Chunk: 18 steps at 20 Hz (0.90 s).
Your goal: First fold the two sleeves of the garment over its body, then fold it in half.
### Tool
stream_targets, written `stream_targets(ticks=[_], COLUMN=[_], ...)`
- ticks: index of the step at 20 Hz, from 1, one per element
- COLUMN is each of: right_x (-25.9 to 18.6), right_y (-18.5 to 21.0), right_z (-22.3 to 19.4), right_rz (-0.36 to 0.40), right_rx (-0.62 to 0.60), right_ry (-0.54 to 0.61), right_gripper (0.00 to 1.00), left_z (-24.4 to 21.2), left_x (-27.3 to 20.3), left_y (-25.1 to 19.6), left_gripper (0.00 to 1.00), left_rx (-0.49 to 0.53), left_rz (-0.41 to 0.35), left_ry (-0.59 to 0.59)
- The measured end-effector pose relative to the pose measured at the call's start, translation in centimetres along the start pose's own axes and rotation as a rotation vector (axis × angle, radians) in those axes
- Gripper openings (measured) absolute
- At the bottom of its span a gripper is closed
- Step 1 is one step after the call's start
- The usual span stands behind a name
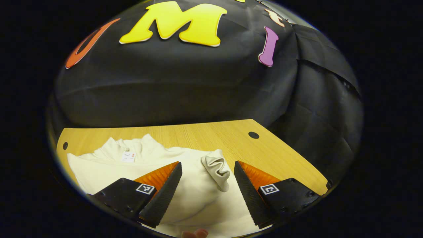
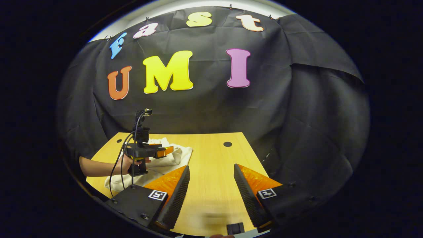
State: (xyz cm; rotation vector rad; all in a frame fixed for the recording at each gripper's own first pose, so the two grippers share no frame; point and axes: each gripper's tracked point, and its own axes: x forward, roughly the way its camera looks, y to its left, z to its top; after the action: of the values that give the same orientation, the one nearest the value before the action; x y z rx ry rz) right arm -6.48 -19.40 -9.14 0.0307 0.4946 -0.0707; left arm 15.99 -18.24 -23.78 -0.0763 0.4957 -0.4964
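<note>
Garment [image 1: 109, 167], cream-white, lies flat on the wooden table [image 1: 211, 135], collar and neck tag toward the booth wall. In the left gripper view one sleeve [image 1: 216, 168] is turned in over the body, its cuff bunched and crumpled on top. Left gripper [image 1: 208, 185] hangs above the garment with its fingers spread wide, nothing between them, the cuff lying in the gap below. In the right gripper view the garment [image 2: 172, 157] sits toward the table's left side, and a hand [image 2: 127, 162] holds the left gripper [image 2: 167, 151] over it, cables trailing down from it. Right gripper [image 2: 211, 191] hovers over bare table [image 2: 211, 148] beside the garment, well clear of the cloth, fingers wide apart and holding nothing
</note>
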Motion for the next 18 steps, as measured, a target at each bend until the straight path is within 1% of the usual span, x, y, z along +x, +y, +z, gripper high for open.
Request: stream_targets(ticks=[5, 8, 10, 12, 14, 18], right_x=[2.0, 3.1, 3.3, 3.6, 3.7, 3.9], right_y=[4.4, 7.1, 8.5, 9.3, 9.7, 9.3], right_z=[1.7, 1.4, 1.1, 0.4, -0.7, -4.2], right_rz=[0.079, 0.128, 0.152, 0.172, 0.187, 0.206], right_rx=[0.022, 0.028, 0.014, -0.007, -0.027, -0.061], right_ry=[-0.056, -0.051, -0.041, -0.023, 0.005, 0.102], right_gripper=[0.84, 0.84, 0.85, 0.87, 0.87, 0.91], left_z=[5.0, 5.8, 5.0, 4.0, 2.7, -1.1], left_x=[-9.8, -15.0, -17.9, -20.8, -23.1, -26.6], left_y=[2.7, 4.1, 5.0, 6.4, 7.6, 10.0], left_gripper=[0.98, 0.98, 0.98, 0.98, 0.98, 0.98], left_rx=[0.02, 0.029, 0.0, -0.018, -0.037, -0.071], left_rz=[0.093, 0.147, 0.169, 0.204, 0.235, 0.28], left_ry=[-0.15, -0.185, -0.18, -0.171, -0.159, -0.089])
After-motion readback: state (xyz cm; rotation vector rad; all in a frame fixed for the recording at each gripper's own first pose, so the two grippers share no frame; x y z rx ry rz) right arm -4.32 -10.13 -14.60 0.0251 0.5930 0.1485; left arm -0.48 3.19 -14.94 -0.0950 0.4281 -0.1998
